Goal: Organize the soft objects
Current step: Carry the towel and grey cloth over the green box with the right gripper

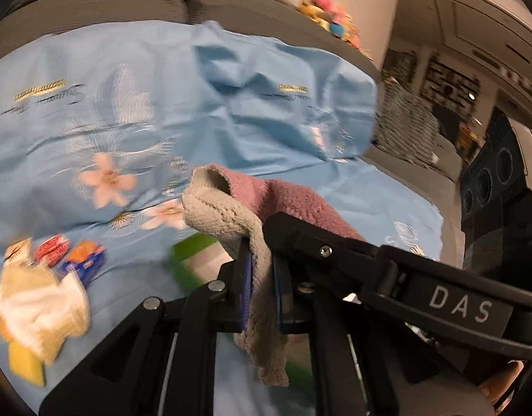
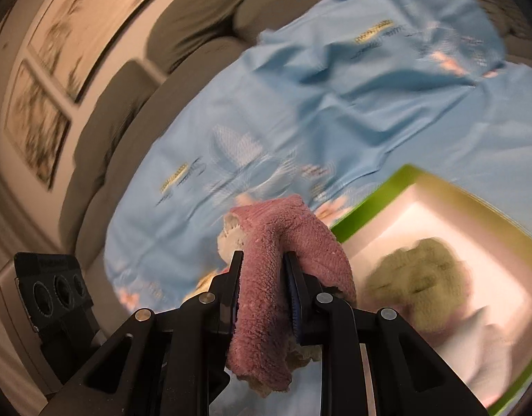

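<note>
While both views are motion-blurred, the grips read clearly: in the left wrist view the left gripper [image 1: 262, 270] is clamped tight on a thin fold of the two-tone cloth [image 1: 231, 208], grey-beige face toward the camera, with a loose tail hanging below the jaws at lower centre. Just right of it, the black body of the right gripper [image 1: 387, 263], marked DAS, crosses the lower right of the frame, the pink side of the same cloth lying over its tip. In the right wrist view the right gripper [image 2: 262, 291] pinches a thicker bunch of the pink face, jaws partly apart around the fabric, the pale underside peeking at the left edge and below. Cloth is lifted off the surface, held between both tools. Right of it in that view, a green-rimmed box [image 2: 387, 187] with a pale inside holds an olive-green soft item [image 2: 422, 277], blurred, on what looks like other light fabric. Lower left of the left wrist view: a yellow-and-white soft pile [image 1: 37, 305], plus small red and blue-orange items [image 1: 82, 260], too blurred to identify. Under everything, a light blue sheet [image 1: 127, 104] with flower prints, wrinkled at upper right. Behind it, a grey sofa [image 1: 127, 3]; colourful plush toys [image 1: 318, 3] sit at the top. Framed pictures [image 2: 41, 111] hang at the upper left of the right wrist view.
</note>
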Action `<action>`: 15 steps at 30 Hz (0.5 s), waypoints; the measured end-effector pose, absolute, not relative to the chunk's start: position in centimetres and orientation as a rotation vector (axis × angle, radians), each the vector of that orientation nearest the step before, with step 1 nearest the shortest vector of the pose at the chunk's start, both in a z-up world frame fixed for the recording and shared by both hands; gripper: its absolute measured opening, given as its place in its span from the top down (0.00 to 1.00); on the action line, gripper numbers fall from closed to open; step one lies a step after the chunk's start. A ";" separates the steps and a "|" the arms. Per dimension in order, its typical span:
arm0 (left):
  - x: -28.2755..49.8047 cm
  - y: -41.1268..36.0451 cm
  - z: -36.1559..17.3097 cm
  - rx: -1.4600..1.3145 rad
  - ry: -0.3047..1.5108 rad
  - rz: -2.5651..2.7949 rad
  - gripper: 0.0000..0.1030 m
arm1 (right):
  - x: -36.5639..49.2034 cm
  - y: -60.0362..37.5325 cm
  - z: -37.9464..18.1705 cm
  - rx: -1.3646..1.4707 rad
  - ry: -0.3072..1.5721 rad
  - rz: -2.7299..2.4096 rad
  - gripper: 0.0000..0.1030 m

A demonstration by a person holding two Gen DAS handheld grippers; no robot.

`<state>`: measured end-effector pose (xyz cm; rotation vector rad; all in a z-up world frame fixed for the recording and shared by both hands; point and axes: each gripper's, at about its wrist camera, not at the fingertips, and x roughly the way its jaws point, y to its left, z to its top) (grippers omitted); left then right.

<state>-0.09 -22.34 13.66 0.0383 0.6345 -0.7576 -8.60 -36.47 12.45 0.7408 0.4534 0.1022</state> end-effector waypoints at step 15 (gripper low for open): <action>3.5 -32.0 7.7 0.165 0.849 -0.852 0.94 | -6.1 -43.5 5.7 0.964 0.660 -0.151 0.76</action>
